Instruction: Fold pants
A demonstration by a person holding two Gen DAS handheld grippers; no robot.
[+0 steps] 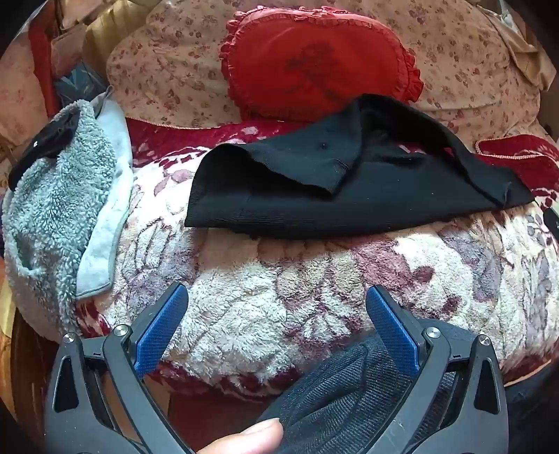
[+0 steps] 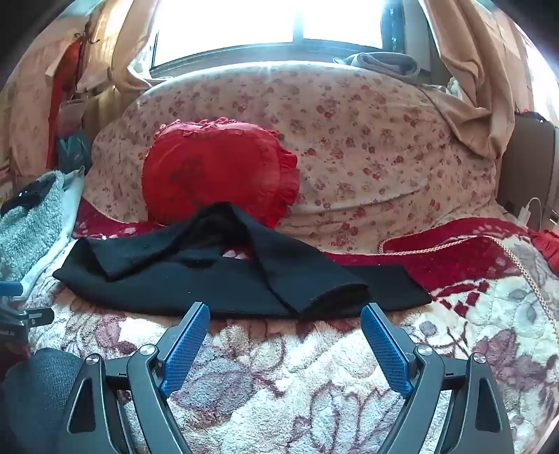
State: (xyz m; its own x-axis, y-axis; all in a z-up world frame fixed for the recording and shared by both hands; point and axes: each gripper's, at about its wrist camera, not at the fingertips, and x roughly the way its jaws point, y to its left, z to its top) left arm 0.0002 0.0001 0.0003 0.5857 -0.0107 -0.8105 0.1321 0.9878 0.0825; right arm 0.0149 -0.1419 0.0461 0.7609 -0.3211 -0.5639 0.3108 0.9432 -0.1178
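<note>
The black pants (image 1: pixel 349 188) lie across the fluffy floral blanket (image 1: pixel 279 297), with both ends folded in over the middle. They also show in the right wrist view (image 2: pixel 237 279). My left gripper (image 1: pixel 276 297) is open and empty, well short of the pants' near edge. My right gripper (image 2: pixel 284 314) is open and empty, its fingertips just short of the pants' near edge, by the folded-over right end.
A red heart-shaped cushion (image 1: pixel 314 63) leans on a floral pillow (image 2: pixel 367 139) behind the pants. A grey fleece garment (image 1: pixel 59 209) lies at the left. A dark red blanket edge (image 2: pixel 454 258) lies at the right. A window (image 2: pixel 269 24) is behind.
</note>
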